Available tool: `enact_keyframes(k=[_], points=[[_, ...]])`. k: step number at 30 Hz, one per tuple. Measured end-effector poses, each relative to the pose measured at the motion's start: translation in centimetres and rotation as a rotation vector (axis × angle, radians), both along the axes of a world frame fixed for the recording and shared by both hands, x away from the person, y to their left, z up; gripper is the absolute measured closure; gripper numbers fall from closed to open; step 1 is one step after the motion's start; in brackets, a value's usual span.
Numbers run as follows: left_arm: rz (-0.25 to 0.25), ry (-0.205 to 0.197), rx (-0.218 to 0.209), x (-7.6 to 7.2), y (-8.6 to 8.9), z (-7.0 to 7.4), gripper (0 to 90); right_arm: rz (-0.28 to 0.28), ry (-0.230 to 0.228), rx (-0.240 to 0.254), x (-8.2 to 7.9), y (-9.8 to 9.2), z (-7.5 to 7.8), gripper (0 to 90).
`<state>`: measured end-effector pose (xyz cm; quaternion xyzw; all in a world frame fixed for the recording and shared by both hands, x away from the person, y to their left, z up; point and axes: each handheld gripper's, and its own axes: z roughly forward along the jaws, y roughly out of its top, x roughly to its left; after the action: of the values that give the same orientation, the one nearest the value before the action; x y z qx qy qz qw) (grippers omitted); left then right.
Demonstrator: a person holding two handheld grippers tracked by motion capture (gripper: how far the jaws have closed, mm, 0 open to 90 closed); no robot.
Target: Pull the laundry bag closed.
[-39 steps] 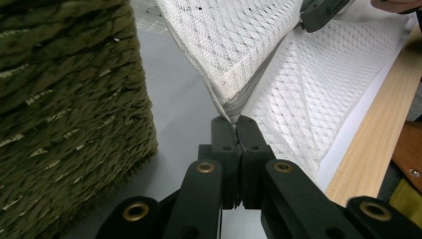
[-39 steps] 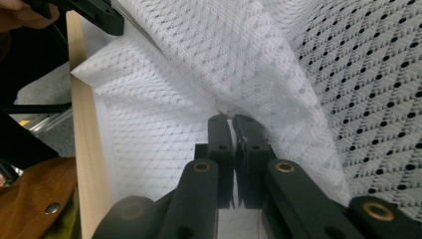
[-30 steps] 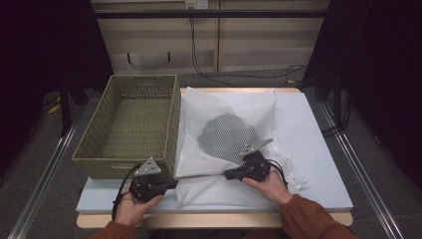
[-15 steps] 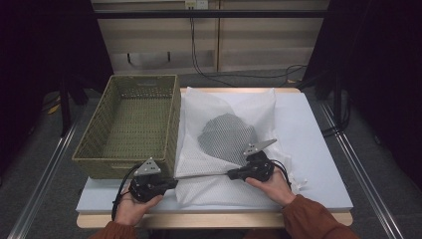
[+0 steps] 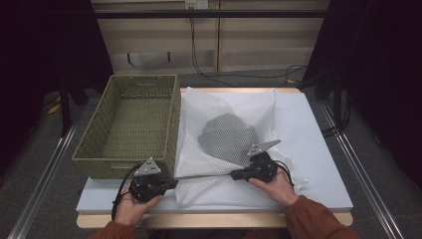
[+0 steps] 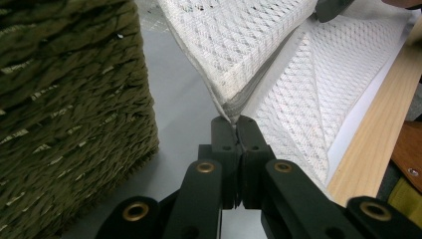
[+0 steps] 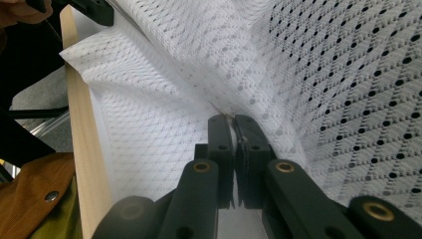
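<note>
Pinching the white mesh bag [image 5: 229,149] with both grippers, I hold its near edge stretched taut between them. My left gripper [image 5: 171,182] is clamped tight on the bag's corner beside the woven basket [image 5: 99,149], and my right gripper [image 5: 235,174] is clamped on the same edge farther along, near the bag's middle. The bag lies on the pale table mat [image 5: 318,164], its left edge just beside the basket wall, with a dark bundle [image 5: 226,137] showing through the mesh. To the right of the bag the mat lies bare out to its edge; the wooden table edge [image 5: 199,219] runs just behind my hands.

From the left gripper view, my jaws meet on a thick folded seam of mesh [image 6: 234,102], the basket wall [image 6: 69,114] close on one side and a strip of grey mat [image 6: 184,129] between them. The right gripper view shows fabric [image 7: 278,84] bunched into creases at my jaw tips and the wooden edge [image 7: 82,149] alongside.
</note>
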<state>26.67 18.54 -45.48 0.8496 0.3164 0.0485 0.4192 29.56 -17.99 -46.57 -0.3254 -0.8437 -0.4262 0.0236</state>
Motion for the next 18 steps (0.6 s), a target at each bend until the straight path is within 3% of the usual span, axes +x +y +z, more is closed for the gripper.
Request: enact_keyframes(k=[18], points=[[-0.004, -0.001, -0.002, -0.01, 0.04, 0.05, 88.4, -0.008, -0.015, -0.007, -0.2, -0.46, 0.23, 87.0]])
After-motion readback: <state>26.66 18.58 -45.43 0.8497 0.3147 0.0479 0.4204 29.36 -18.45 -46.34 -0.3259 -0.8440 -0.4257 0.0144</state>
